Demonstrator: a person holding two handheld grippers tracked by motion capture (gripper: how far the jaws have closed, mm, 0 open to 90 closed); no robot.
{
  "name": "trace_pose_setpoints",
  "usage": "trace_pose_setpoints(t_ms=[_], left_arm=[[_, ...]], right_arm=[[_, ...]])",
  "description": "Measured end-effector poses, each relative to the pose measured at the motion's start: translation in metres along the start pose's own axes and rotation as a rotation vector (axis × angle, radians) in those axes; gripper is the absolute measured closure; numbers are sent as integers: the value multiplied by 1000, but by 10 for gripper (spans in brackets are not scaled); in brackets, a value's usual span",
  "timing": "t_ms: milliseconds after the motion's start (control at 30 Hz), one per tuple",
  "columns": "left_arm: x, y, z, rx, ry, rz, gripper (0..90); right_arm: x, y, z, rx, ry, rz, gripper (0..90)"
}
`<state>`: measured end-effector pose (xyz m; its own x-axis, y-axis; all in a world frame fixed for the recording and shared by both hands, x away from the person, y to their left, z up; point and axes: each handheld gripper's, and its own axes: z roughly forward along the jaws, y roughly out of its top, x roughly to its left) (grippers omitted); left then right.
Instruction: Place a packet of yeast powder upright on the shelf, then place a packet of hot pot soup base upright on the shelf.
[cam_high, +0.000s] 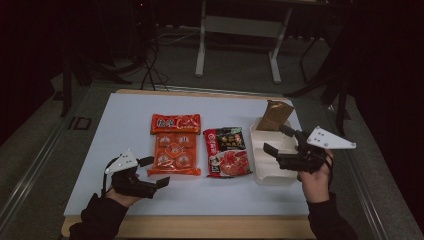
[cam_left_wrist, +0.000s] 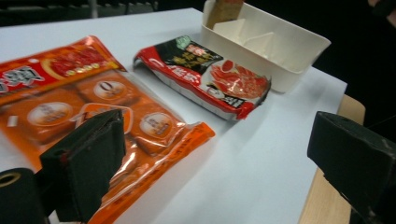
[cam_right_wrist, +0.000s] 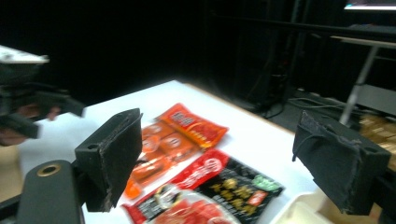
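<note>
Dim, cluttered floor and a metal desk frame lay beyond the pale blue-white table top (cam_high: 125, 125), which carried everything of interest. On it lay a flat orange plastic snack packet with round cakes showing through (cam_high: 174, 145), a red-and-black glossy food pouch (cam_high: 227, 151) just beside it, and at the right a cream plastic divided tray (cam_high: 265, 172) with a brown paper packet (cam_high: 274, 115) standing at its far end.

The right gripper (cam_high: 280, 141) hung over the tray, its jaws spread wide with nothing between them. The left gripper (cam_high: 156, 171) rested at the near edge of the orange packet, jaws likewise released and empty.

The next thing to pick up was probably the red-and-black pouch, being nearest the tray. To do it well, the right gripper should have come down over the pouch's sealed edge, where the film is flat and thin, rather than its bulging middle. A low, level approach would have kept the slippery pouch from sliding against the tray wall.
</note>
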<state>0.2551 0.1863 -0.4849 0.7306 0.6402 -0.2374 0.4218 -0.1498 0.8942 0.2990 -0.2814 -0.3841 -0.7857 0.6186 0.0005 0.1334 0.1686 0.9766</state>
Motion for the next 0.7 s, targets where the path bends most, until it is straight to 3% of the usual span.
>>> trace_pose_setpoints(t_ms=[300, 467, 533, 700], left_arm=[[-3, 17, 19, 25, -33, 6, 58], [-2, 30, 25, 24, -32, 8, 58], [-1, 36, 27, 19, -35, 9, 65], [1, 48, 40, 14, -47, 1, 68]], right_arm=[[23, -20, -5, 79, 15, 33, 155], [33, -24, -7, 77, 30, 57, 168], [35, -26, -10, 70, 48, 51, 240], [43, -35, -13, 75, 43, 31, 202]])
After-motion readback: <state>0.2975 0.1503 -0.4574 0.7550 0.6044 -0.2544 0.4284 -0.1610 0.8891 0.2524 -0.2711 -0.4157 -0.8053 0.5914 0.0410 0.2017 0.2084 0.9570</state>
